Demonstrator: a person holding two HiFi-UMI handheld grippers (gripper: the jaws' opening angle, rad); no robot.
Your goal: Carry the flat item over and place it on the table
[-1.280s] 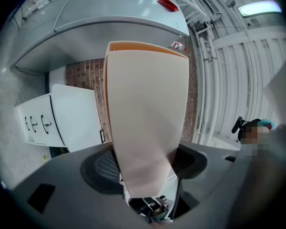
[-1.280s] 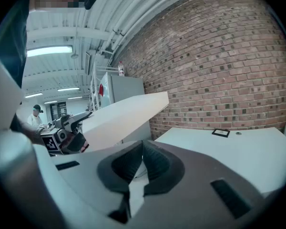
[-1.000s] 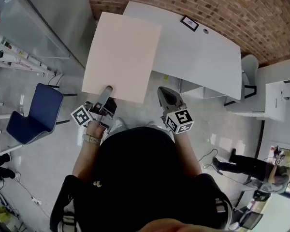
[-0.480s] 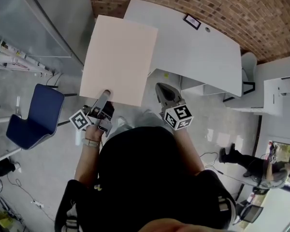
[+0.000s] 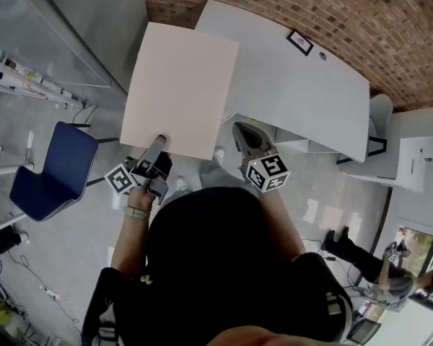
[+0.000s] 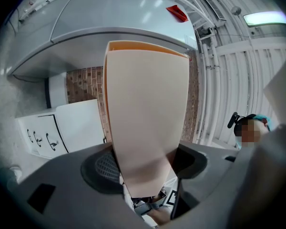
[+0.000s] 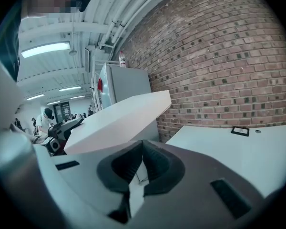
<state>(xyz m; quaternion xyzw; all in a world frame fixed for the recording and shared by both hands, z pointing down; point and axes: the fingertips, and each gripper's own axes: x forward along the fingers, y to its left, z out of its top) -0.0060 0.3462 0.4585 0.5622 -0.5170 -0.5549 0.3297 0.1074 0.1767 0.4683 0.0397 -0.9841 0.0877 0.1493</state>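
Board (image 5: 180, 89), flat and pale pink, hung in air, near edge clamped in my left hand-held gripper (image 5: 159, 142). I saw far end overlapping corner of white counter (image 5: 303, 85). Right hand-held gripper (image 5: 246, 132) clenched on nothing, near board.

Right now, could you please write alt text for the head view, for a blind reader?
From above, a person in black holds a pale flat board by its near edge in the left gripper, facing a white table against a brick wall. The right gripper is beside the board, holding nothing; a blue chair stands at left.
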